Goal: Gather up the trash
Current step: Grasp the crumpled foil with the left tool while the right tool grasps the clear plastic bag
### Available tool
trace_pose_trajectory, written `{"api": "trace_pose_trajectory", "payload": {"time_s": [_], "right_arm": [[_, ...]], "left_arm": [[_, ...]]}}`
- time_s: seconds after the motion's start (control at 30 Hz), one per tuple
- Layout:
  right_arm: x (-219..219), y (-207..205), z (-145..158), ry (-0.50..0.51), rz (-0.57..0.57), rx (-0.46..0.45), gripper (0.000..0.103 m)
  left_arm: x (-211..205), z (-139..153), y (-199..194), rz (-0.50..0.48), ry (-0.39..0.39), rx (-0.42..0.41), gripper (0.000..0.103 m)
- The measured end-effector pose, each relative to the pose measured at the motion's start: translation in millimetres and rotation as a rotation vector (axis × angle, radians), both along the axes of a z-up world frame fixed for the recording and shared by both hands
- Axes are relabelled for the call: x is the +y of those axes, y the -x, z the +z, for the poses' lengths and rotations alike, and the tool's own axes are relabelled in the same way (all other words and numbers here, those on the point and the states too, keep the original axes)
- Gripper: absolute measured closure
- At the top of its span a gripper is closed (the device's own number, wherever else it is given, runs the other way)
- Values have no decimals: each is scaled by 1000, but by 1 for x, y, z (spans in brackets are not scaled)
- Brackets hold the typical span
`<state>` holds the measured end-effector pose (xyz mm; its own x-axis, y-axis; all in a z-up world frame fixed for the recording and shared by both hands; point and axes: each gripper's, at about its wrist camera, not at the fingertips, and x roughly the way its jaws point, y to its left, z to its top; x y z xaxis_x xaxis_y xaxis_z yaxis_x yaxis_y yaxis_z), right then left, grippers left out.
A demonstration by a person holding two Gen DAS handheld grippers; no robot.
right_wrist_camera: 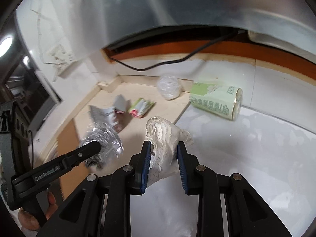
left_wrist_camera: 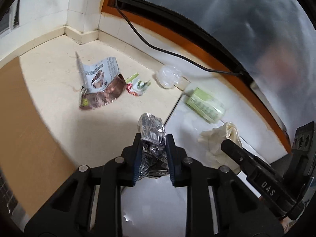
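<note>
The left gripper (left_wrist_camera: 153,138) was pinching a crumpled ball of foil (left_wrist_camera: 151,127). The foil was silver and shiny, with many sharp folds, and it stood out above the blue ribbed pads (left_wrist_camera: 138,158) that pressed it from both sides. In the right wrist view the same foil ball (right_wrist_camera: 104,138) looked blurred, behind one black finger of the left gripper.

The right gripper (right_wrist_camera: 164,148) was clamped on a wad of paper towel (right_wrist_camera: 165,136). The paper was off-white, soft and wrinkled, with a fine quilted pattern, and its loose top rose in a rounded hump above the pads. In the left wrist view this wad (left_wrist_camera: 219,138) showed at the right, beside the tip of the right gripper.

Other trash lay on the floor (left_wrist_camera: 49,75), which was pale cream stone on the left and glossy white tile on the right. A flattened snack bag (left_wrist_camera: 98,85), grey-white on the outside and copper-coloured inside, lay open near the corner. Just beside it was a small crumpled wrapper (left_wrist_camera: 137,86) in white, green and red. A clear plastic bag (left_wrist_camera: 168,76), bunched into a loose ball, rested near the wall. A pale green cylindrical can (right_wrist_camera: 217,101) with printed text lay on its side on the white tile. A black cable (left_wrist_camera: 150,43) ran along the wall, under an orange-brown wooden edge (left_wrist_camera: 197,45).
</note>
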<state>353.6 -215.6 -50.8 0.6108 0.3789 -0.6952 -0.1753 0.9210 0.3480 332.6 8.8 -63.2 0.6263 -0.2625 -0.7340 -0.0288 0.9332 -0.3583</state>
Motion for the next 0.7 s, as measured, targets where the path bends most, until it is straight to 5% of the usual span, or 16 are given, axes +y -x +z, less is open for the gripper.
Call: {"api": "trace_pose_trajectory", "payload": {"time_s": [0.33, 0.7], "right_arm": [[18, 95, 28, 34, 164, -66, 78], [29, 190, 47, -17, 346, -105, 78]], "left_arm": [[2, 31, 93, 38, 45, -42, 83], [-8, 56, 217, 55, -49, -130, 83]]}}
